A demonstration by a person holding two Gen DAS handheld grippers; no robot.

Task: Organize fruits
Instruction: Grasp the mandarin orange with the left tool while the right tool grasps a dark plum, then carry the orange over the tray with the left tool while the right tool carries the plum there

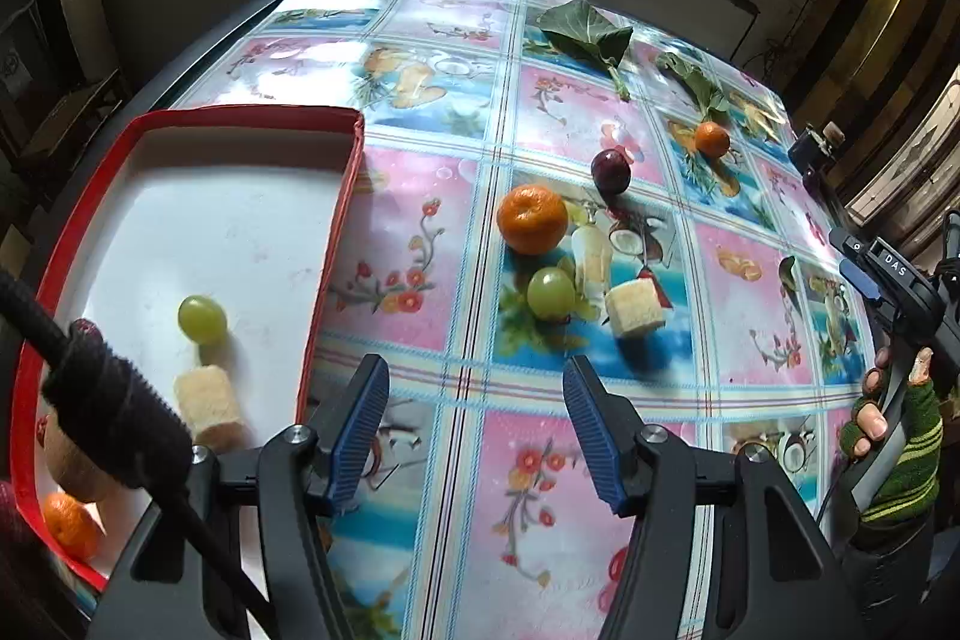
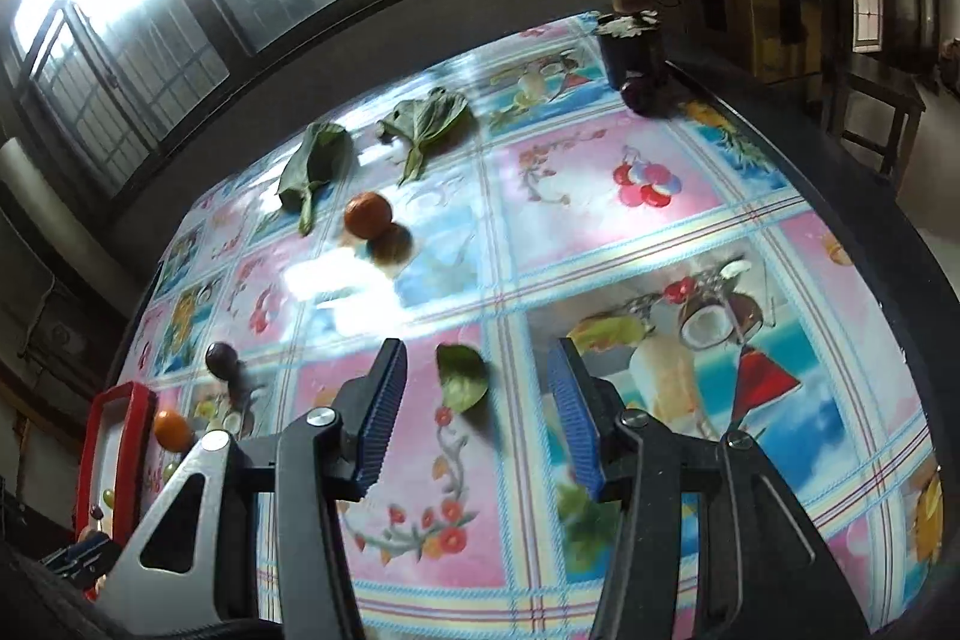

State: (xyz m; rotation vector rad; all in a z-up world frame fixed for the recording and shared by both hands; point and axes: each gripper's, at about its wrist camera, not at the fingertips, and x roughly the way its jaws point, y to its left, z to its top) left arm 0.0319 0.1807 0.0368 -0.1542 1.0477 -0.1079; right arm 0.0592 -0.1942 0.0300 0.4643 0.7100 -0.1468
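- The left gripper (image 1: 474, 388) hangs over the flowered tablecloth (image 1: 420, 244), its jaws wide apart and with nothing between them.
- The red tray (image 1: 336, 232) lies just left of this gripper. Inside it are a green grape (image 1: 202, 319), a pale cut piece (image 1: 207, 406) and a small orange (image 1: 69, 523); a brown round thing at the tray's near edge I cannot name.
- In front of the left gripper, on the cloth, lie a big orange (image 1: 532, 218), a second green grape (image 1: 551, 293) and a pale cube (image 1: 635, 307), close together. A dark plum (image 1: 611, 171) and a far small orange (image 1: 712, 138) lie behind them.
- A black cable (image 1: 114, 400) crosses the lower left of the left wrist view and hides part of the tray.
- The right gripper (image 2: 477, 400) has its jaws open moderately and holds nothing. A small green leaf (image 2: 461, 385) lies on the cloth between them, not touched.
- Farther away in the right wrist view are two big leaves (image 2: 312, 166) (image 2: 429, 121), an orange (image 2: 367, 214), and a dark jar (image 2: 630, 34) at the table corner with a dark round fruit (image 2: 639, 95) just before it.
- A hand in a striped green glove (image 1: 894, 436) holds the right gripper's handle.
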